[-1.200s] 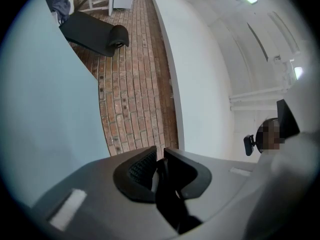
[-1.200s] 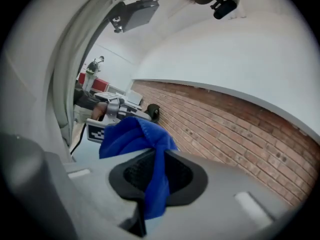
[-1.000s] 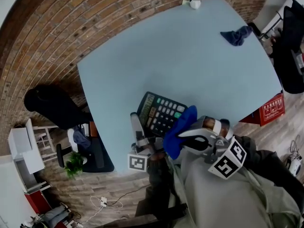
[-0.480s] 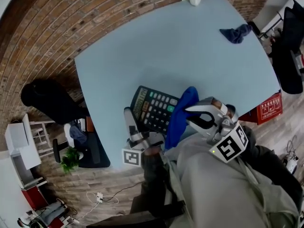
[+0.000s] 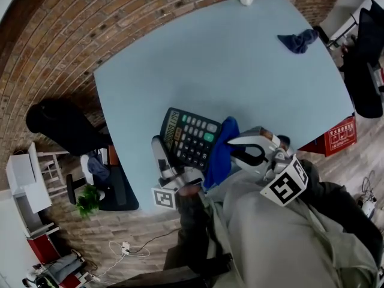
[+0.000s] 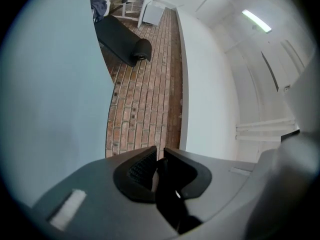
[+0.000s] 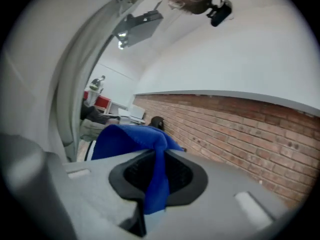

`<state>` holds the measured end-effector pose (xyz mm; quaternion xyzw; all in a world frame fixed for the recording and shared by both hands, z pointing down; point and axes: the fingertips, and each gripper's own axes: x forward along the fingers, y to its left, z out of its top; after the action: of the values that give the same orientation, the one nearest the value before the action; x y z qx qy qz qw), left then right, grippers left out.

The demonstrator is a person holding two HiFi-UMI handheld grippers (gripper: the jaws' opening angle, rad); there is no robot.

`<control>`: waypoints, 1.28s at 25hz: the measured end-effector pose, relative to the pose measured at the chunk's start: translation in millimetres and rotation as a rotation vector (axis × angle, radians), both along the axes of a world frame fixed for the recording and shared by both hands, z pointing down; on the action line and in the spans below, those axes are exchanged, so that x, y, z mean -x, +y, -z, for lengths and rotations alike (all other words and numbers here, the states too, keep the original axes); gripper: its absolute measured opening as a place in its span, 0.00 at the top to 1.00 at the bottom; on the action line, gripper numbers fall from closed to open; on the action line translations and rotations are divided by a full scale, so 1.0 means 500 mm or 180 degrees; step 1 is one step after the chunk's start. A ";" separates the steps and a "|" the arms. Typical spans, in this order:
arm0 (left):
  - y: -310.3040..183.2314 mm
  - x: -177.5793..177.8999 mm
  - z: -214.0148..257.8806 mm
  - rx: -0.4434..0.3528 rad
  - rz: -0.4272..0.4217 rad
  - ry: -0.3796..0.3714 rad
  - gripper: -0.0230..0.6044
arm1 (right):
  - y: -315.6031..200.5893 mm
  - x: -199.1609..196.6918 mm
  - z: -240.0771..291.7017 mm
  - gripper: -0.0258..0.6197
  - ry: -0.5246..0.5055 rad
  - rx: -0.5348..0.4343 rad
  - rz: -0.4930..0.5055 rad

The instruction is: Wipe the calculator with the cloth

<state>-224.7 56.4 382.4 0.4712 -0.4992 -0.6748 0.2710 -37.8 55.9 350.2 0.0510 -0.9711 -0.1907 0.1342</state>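
The left tongs (image 6: 158, 160) are pinching the calculator (image 5: 191, 138) by its edge, holding it over the near side of the desk (image 5: 240, 65). The right tongs (image 7: 158, 159) are clamping the blue cloth (image 5: 221, 155), which is touching the calculator's right side.

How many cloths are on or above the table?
2: a bright blue cloth pinched in the right tongs beside the calculator; a darker cloth at the table's far corner.

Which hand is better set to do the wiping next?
Right: the right tongs grip the blue cloth, which lies against the calculator. The left tongs are clamped on the calculator's edge, steadying it.
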 end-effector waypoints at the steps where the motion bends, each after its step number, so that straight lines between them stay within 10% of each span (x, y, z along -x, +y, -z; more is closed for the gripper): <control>1: 0.001 0.000 -0.001 -0.0004 0.0007 0.0016 0.89 | -0.019 0.002 0.007 0.88 -0.0093 0.0045 -0.0096; 11: 0.002 0.011 -0.022 -0.0024 0.0081 0.0178 0.90 | 0.072 0.041 -0.033 0.88 0.0009 0.0585 0.0363; 16: -0.015 0.018 -0.044 0.0084 -0.0104 -0.0037 0.90 | -0.047 0.016 -0.107 0.88 0.0136 0.0647 -0.0289; 32: -0.231 -0.058 -0.267 0.0961 -0.1884 -0.1992 0.89 | -0.181 -0.092 -0.455 0.88 0.1325 0.1188 -0.1115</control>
<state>-195.8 -59.1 515.7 0.7300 -0.4938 -0.3132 0.3539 8.2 -34.7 577.5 0.1516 -0.9175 0.0102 0.3677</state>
